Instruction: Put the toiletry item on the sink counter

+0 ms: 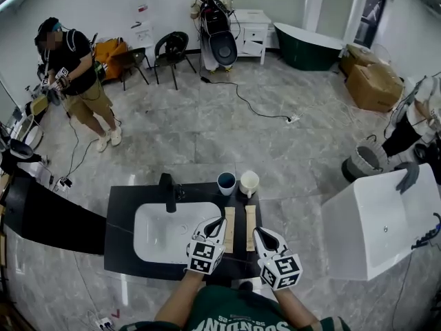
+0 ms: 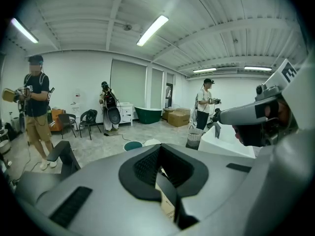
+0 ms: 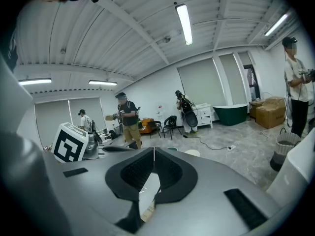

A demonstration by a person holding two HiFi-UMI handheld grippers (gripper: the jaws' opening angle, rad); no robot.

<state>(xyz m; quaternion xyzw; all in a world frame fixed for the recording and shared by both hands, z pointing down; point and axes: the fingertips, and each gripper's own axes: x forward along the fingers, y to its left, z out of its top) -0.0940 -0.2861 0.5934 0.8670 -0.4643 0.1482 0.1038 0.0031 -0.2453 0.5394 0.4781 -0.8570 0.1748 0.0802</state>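
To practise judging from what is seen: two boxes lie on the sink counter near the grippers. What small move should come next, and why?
Probably draw both grippers back. The left box and right box already lie flat on the sink counter. The left gripper and right gripper are both shut with nothing between the jaws, so placing looks done.

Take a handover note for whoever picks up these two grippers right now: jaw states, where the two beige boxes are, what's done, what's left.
Left gripper: jaws shut, nothing between them, tip right by the left beige box; I can't tell if it touches.
Right gripper: jaws shut, nothing held, tip next to the right beige box.
Both boxes lie flat, side by side, on the black sink counter, right of the white basin and nearer the person than the teal cup and white cup.
Done: both boxes look placed.
Left: probably only drawing the grippers back.
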